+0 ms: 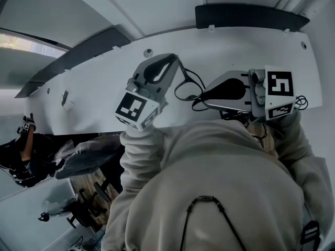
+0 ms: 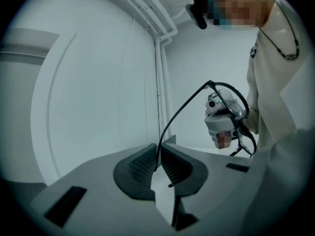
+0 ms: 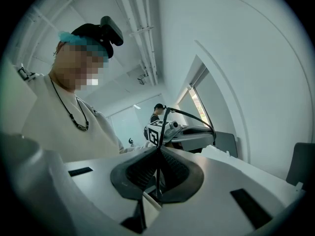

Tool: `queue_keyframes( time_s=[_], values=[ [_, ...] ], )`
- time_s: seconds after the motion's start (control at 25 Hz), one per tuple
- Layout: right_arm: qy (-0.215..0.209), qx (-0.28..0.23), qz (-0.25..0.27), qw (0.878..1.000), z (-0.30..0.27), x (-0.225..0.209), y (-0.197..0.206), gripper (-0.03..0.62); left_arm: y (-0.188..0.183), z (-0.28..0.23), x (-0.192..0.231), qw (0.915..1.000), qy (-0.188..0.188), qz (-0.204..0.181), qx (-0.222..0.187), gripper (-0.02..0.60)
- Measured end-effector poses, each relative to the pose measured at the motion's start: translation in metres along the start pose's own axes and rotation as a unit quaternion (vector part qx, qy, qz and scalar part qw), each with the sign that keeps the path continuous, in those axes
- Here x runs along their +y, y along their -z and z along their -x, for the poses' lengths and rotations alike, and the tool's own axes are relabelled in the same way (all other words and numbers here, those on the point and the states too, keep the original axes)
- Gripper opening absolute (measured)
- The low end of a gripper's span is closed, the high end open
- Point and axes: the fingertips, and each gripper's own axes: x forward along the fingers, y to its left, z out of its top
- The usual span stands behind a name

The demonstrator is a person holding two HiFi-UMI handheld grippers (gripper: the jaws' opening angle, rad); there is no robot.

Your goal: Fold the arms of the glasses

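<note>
Fold under way above the desk (image 1: pixel 104 88): the left gripper (image 2: pixel 158 163) and right gripper (image 3: pixel 158 173) each have their jaws pinched thinly on the glasses (image 2: pixel 231 102). Next, I judge, swing one arm inward.

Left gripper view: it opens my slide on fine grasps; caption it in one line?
Left gripper shut on one thin arm of the glasses, the right gripper holding their far side.

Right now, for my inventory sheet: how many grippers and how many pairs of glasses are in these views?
Grippers: 2, the left gripper and the right gripper, each shut on one arm.
Pairs of glasses: 1.
Total: 3.
</note>
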Motion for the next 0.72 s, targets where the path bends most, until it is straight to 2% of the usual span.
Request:
queue_keyframes(
  time_s=[0.44, 0.72],
  values=[
    [0.004, -0.032, 0.072, 0.997, -0.005, 0.004, -0.023, 0.038, -0.017, 0.007, -0.017, 0.9993, 0.019, 0.021, -0.023, 0.025],
    [0.004, -0.056, 0.084, 0.995, -0.006, 0.004, -0.029, 0.038, -0.017, 0.014, -0.035, 0.9954, 0.076, 0.049, -0.032, 0.021]
  ],
)
